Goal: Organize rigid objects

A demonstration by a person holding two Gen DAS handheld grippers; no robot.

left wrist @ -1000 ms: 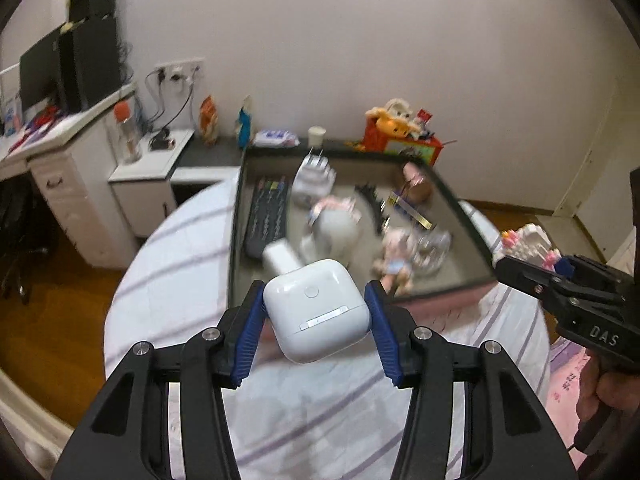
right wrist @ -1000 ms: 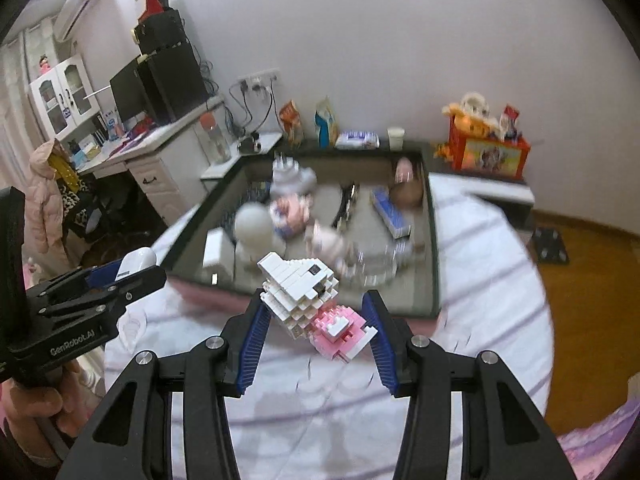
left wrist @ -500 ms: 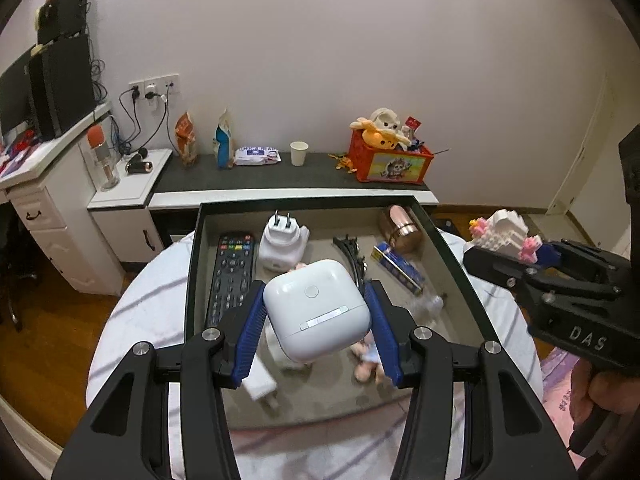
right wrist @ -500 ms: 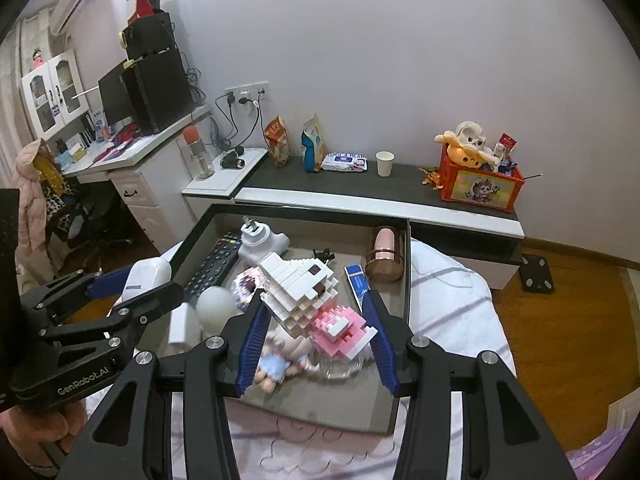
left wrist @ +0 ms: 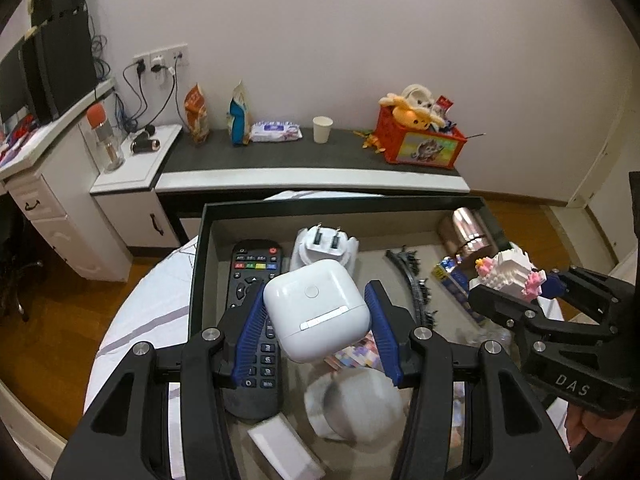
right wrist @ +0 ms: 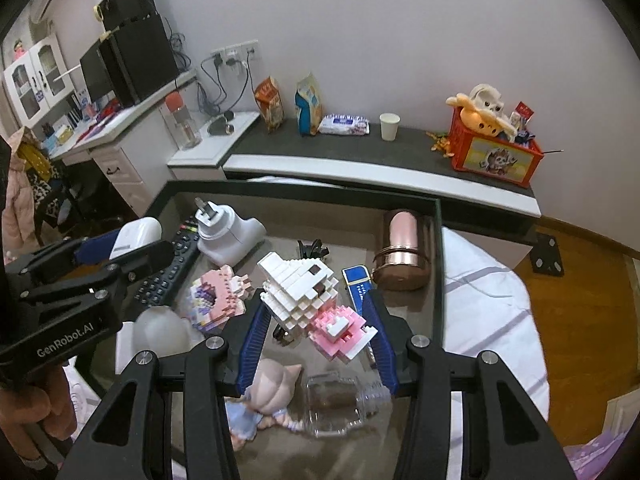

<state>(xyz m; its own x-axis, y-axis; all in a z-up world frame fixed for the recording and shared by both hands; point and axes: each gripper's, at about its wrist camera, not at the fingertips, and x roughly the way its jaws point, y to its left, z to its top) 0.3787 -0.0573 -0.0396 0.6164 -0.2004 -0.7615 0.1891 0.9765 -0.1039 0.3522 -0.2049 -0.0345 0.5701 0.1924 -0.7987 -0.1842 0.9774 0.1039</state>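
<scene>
My left gripper (left wrist: pixel 316 326) is shut on a white earbud case (left wrist: pixel 316 310) and holds it above the dark tray (left wrist: pixel 340 205), over the black remote (left wrist: pixel 254 320). My right gripper (right wrist: pixel 318 330) is shut on a white and pink brick figure (right wrist: pixel 316 300) above the tray's (right wrist: pixel 438 240) middle. Each gripper shows in the other's view: the right gripper (left wrist: pixel 516 288) at the right, the left gripper (right wrist: pixel 120 248) at the left.
In the tray lie a white plug adapter (right wrist: pixel 228 234), a copper cylinder (right wrist: pixel 402 256), a blue box (right wrist: pixel 358 286), a pink brick model (right wrist: pixel 218 298), a doll (right wrist: pixel 264 400), a clear jar (right wrist: pixel 340 400) and a black hair clip (left wrist: pixel 412 280). The tray rests on a striped bed (right wrist: pixel 488 308). A shelf (left wrist: pixel 312 156) runs behind.
Both grippers have moved forward with their objects, from above the bed's sheet to over the tray. The tray's contents now lie directly below them.
</scene>
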